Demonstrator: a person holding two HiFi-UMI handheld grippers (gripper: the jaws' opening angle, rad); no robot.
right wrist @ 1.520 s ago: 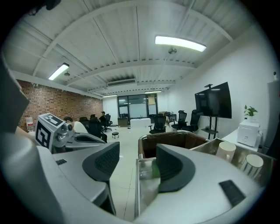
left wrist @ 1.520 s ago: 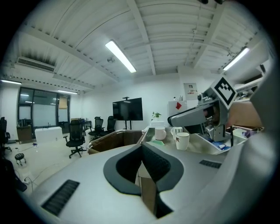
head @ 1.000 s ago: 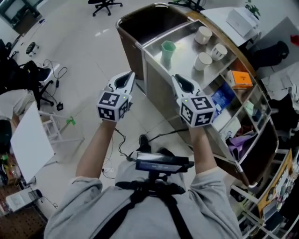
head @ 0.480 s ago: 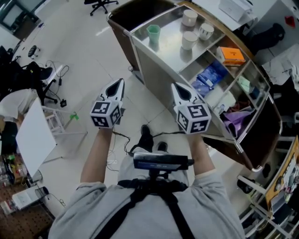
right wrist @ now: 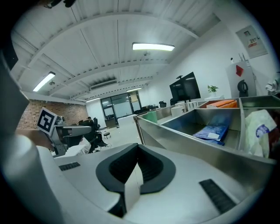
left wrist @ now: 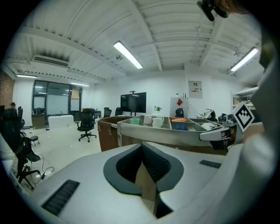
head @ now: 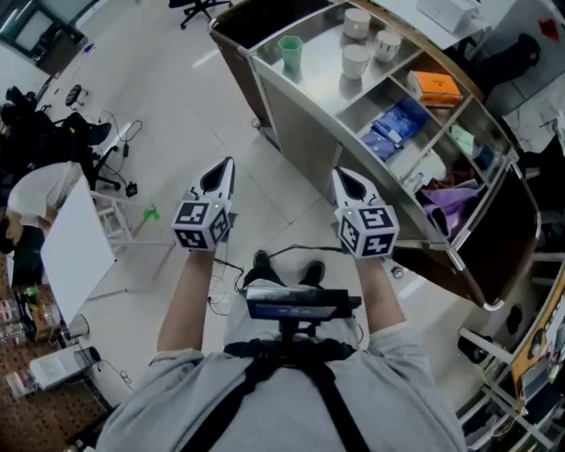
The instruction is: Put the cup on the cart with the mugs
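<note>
A green cup (head: 290,51) stands upright in the top tray of the steel cart (head: 305,115), in the same compartment as three white mugs (head: 355,60). Both grippers hang over the floor, well short of the cart, and hold nothing. My left gripper (head: 227,162) is shut and points at the cart's end. My right gripper (head: 341,173) is shut beside the cart's long side. The left gripper view shows the cup (left wrist: 134,121) and mugs (left wrist: 157,122) far beyond the shut left gripper (left wrist: 141,146). In the right gripper view the cup (right wrist: 151,116) stands past the shut right gripper (right wrist: 138,148).
Further cart compartments hold an orange box (head: 434,86), blue packets (head: 395,131) and a purple bag (head: 450,199). A brown bin (head: 265,18) is fixed to the cart's far end. At the left are a white board (head: 75,243), a person (head: 26,199), chairs and floor cables.
Both grippers have drawn back from the cart and sunk toward the person. The cart with the cup and mugs now sits farther away, higher in the head view.
</note>
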